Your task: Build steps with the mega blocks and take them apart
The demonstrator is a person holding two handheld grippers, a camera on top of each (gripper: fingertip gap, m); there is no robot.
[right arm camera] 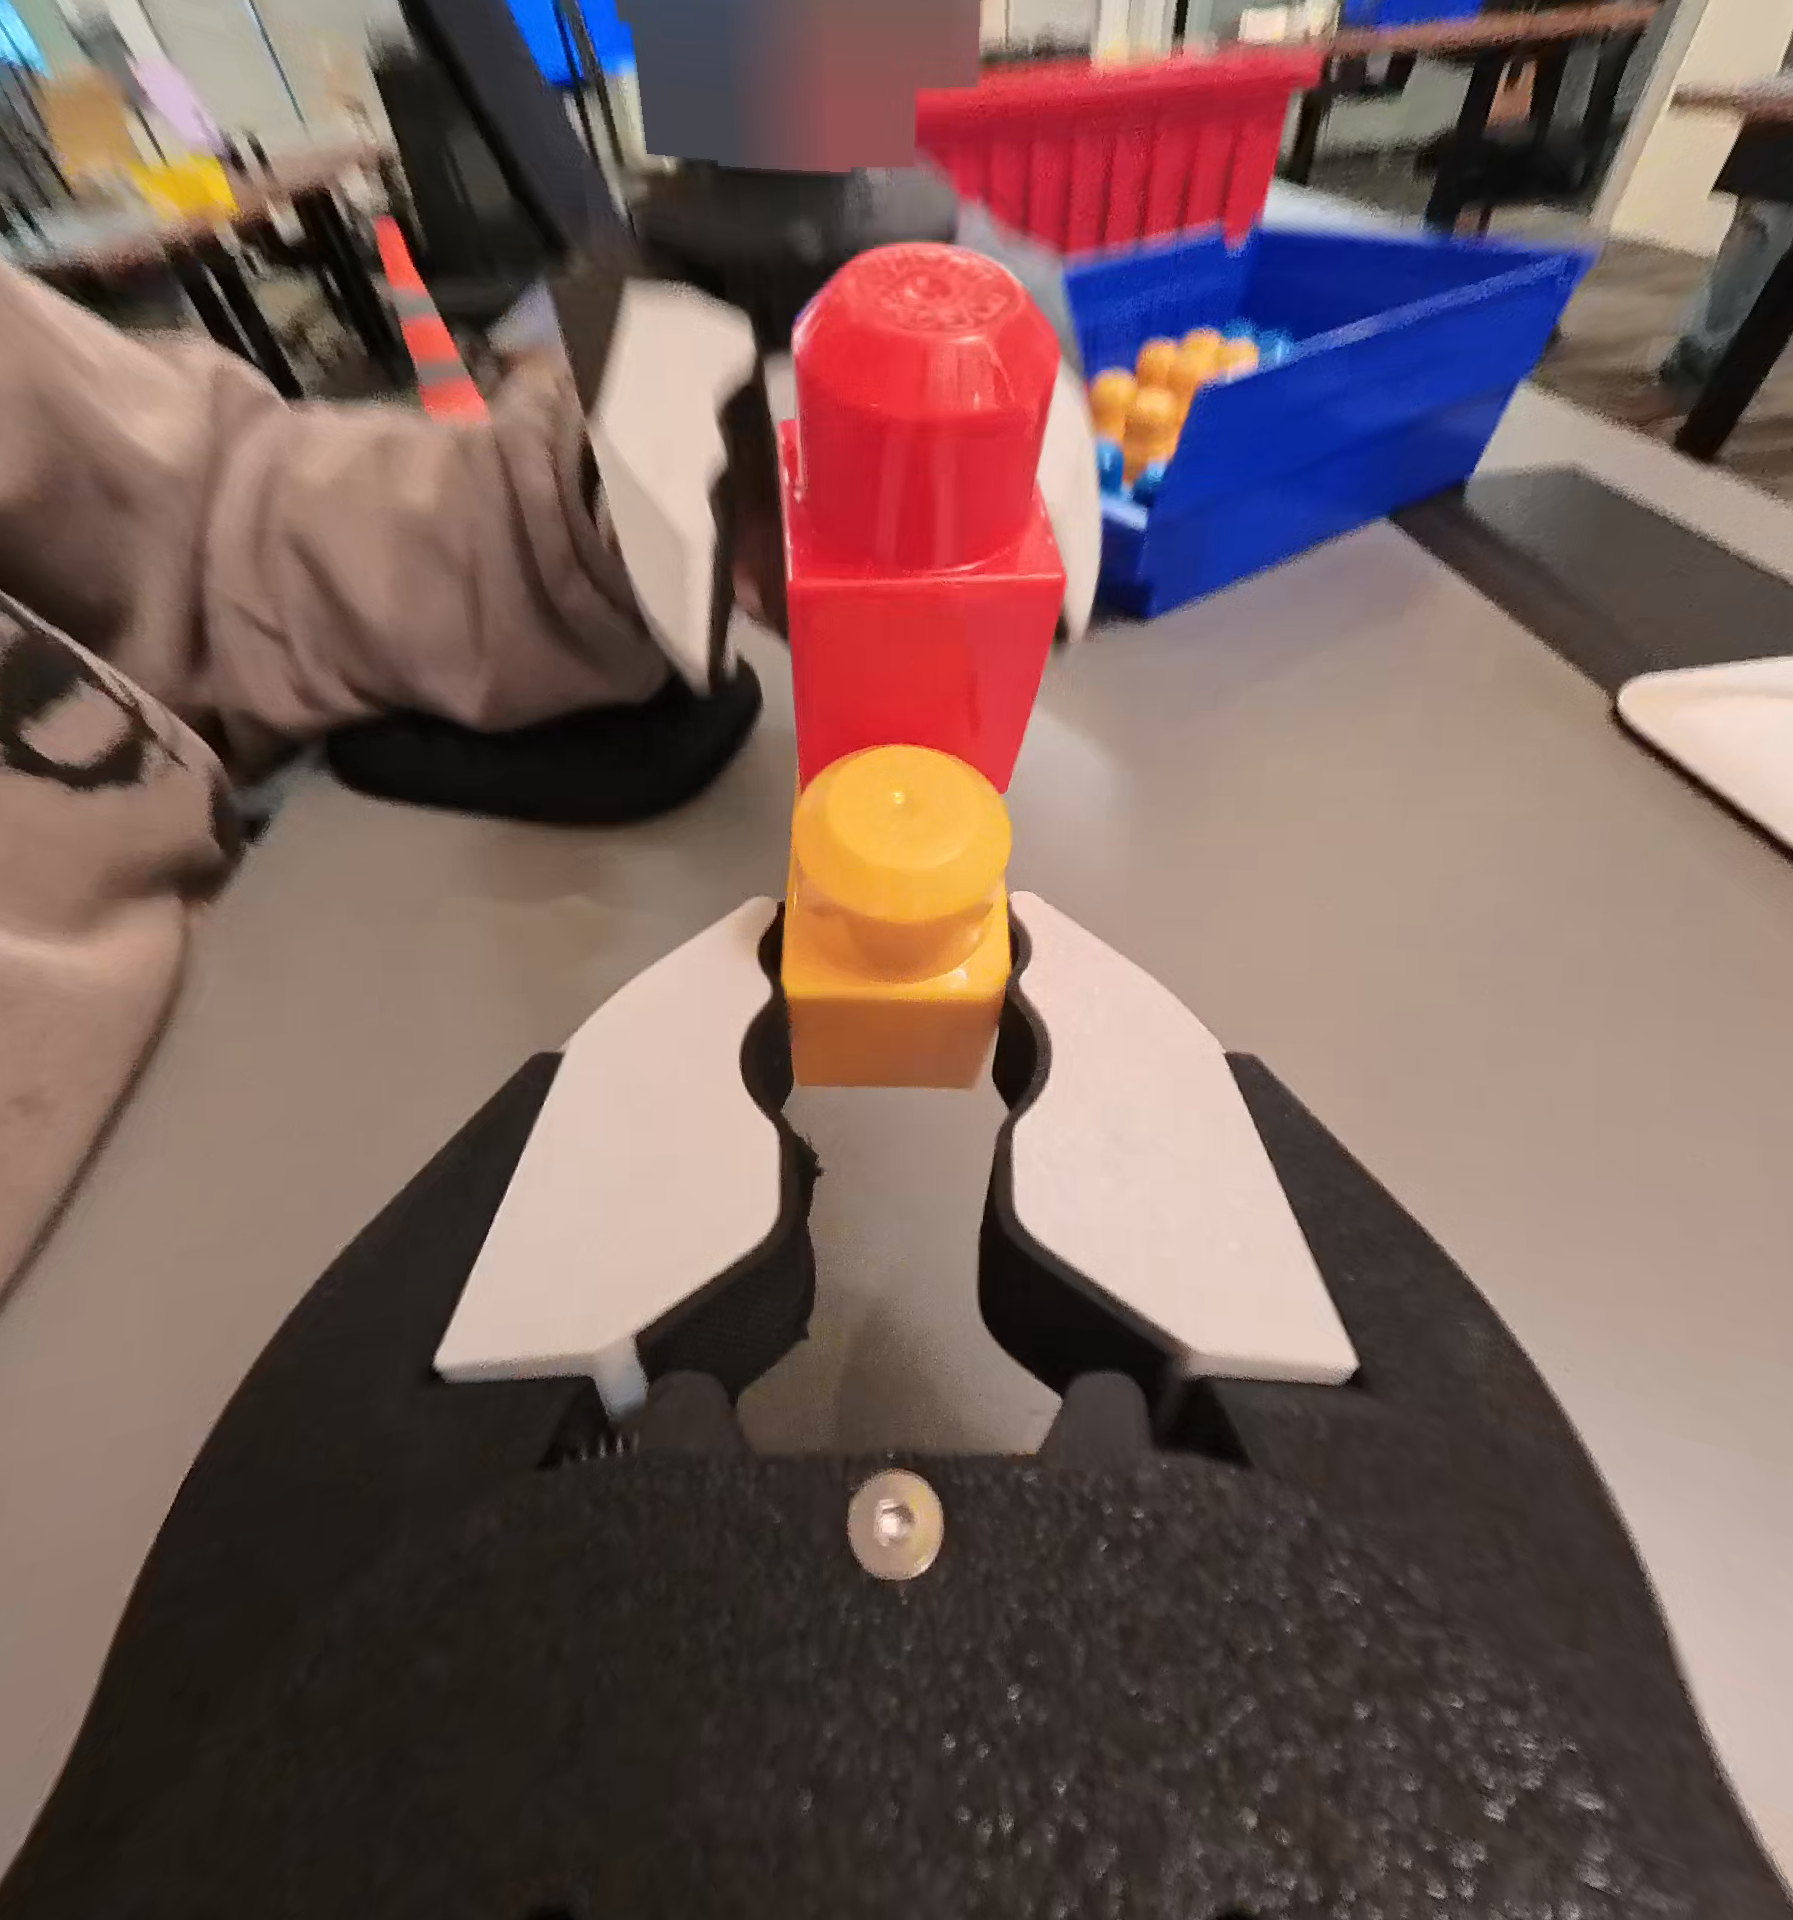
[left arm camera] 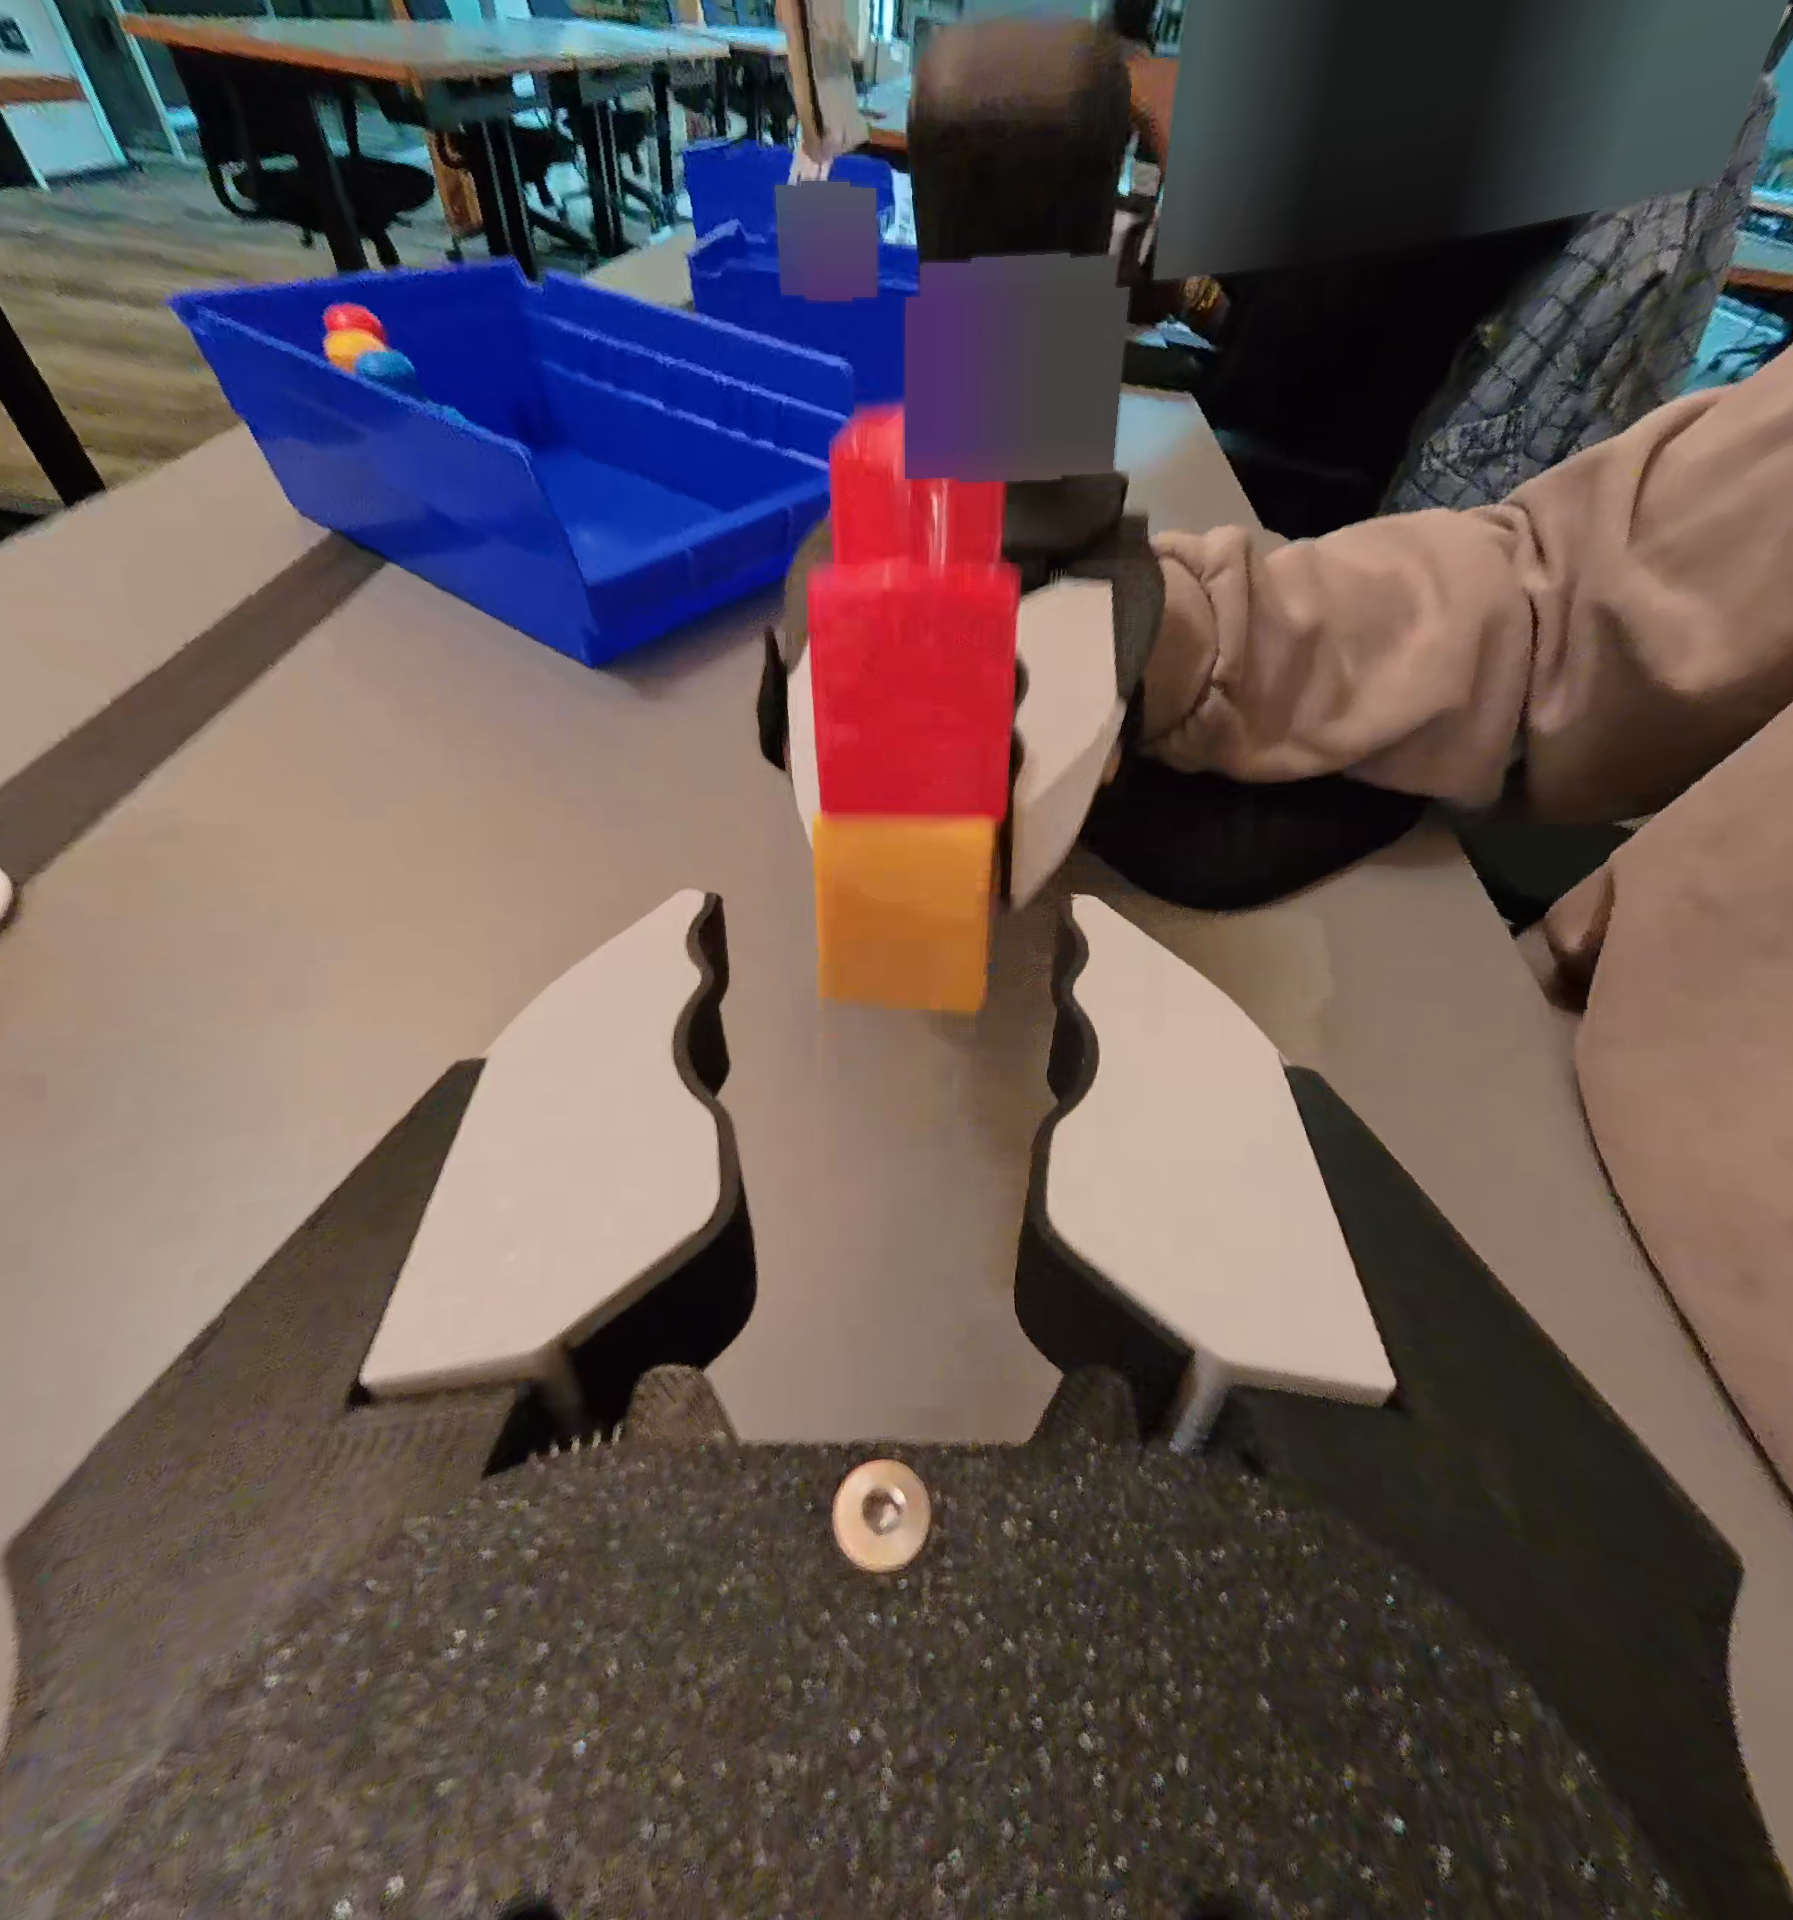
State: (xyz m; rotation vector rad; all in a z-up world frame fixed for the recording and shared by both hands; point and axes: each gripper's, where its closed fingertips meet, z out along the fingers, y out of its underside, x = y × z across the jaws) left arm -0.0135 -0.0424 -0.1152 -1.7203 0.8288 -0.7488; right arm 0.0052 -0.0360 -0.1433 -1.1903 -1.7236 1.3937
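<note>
Clearly, the right gripper was clamped on the orange block at the centre of the right wrist view, both white fingertips pressed against its sides just below its exposed stud. Directly behind that stud rose the red block, seated on the far part of the orange piece and topped by its own round stud. White fingers of the other tool stood to either side of the red block in the upper middle of the frame.

In the left wrist view the left gripper was spread wide. The orange block sat between its tips at frame centre with a gap on each side. The red block stacked above it was motion-blurred. I could not tell whether the stack touched the grey table.

A beige sleeve reached in from the right of that frame. A blue bin lay at upper left; in the right wrist view a blue bin holding loose blocks sat at upper right, with a red bin behind it.
</note>
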